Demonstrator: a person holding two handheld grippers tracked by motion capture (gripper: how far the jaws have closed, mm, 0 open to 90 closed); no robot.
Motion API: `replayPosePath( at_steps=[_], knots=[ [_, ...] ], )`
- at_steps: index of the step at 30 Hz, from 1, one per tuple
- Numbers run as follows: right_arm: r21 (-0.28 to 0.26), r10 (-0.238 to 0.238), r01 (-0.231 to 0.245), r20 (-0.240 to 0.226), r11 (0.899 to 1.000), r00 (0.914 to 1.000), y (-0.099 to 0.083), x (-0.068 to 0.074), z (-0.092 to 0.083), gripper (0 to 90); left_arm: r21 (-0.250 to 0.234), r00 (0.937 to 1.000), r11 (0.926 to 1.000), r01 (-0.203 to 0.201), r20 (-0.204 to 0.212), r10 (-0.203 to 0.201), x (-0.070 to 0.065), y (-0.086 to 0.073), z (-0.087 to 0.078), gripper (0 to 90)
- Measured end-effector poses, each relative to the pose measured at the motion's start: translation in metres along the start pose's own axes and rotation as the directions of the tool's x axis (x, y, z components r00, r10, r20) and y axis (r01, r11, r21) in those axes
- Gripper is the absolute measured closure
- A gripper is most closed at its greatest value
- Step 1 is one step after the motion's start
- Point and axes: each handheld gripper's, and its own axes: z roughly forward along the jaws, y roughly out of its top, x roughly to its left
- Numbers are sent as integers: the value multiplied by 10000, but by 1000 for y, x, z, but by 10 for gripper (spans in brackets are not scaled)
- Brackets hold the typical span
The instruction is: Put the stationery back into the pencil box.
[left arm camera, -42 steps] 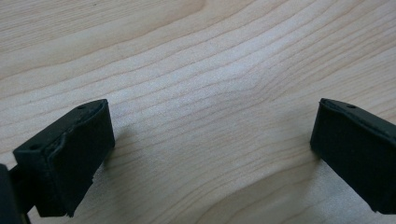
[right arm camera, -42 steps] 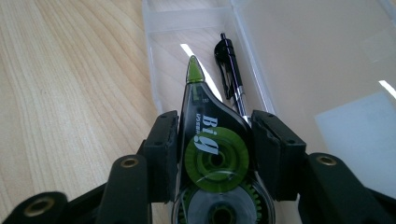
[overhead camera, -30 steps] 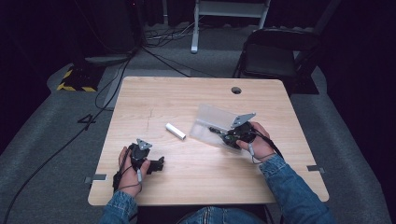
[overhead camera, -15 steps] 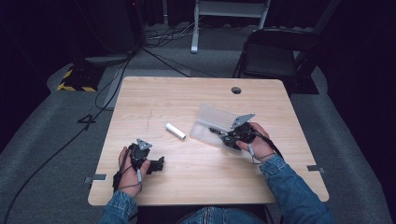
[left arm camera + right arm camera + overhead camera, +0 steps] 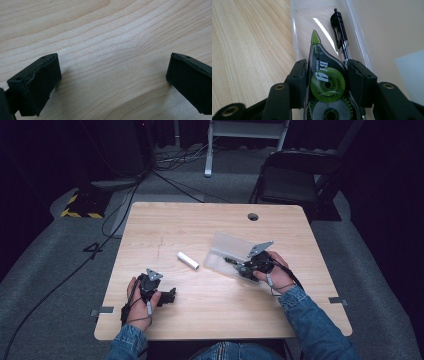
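Correction tape [image 5: 325,75] between the jaws reads, seemingly, "Big".

Spread fingers [image 5: 35,85] over bare wooden table [image 5: 105,37]

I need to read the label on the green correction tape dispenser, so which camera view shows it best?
The right gripper view: the correction tape dispenser sits close up between the jaws, its green wheel and white lettering clear. In the high view it is a small dark shape at the right gripper, over the clear case.
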Motion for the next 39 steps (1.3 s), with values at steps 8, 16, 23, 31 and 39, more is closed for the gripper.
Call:
replayPosePath(
  at_steps=[8,16,23,31,39],
  knots=[
    [-22,134,-134,37,9999,9999,-1,-1,0,484,-12,10000,10000,-11,-7,11,0,0,0,1],
    [-107,218,-220,-134,9997,9997,-1,-1,-2,482,-9,10000,10000,-12,-7,12,0,0,0,1],
    [-354,303,-322,-525,9989,9982,0,0,-2,420,-3,10000,10000,-1,8,1,0,0,0,1],
    [-187,256,-267,-578,9995,9980,0,2,2,400,1,10000,10000,-1,1,1,0,0,0,1],
    [-153,100,-113,-837,9998,9964,0,3,2,409,-12,10000,10000,-11,5,11,0,0,0,1]
  ],
)
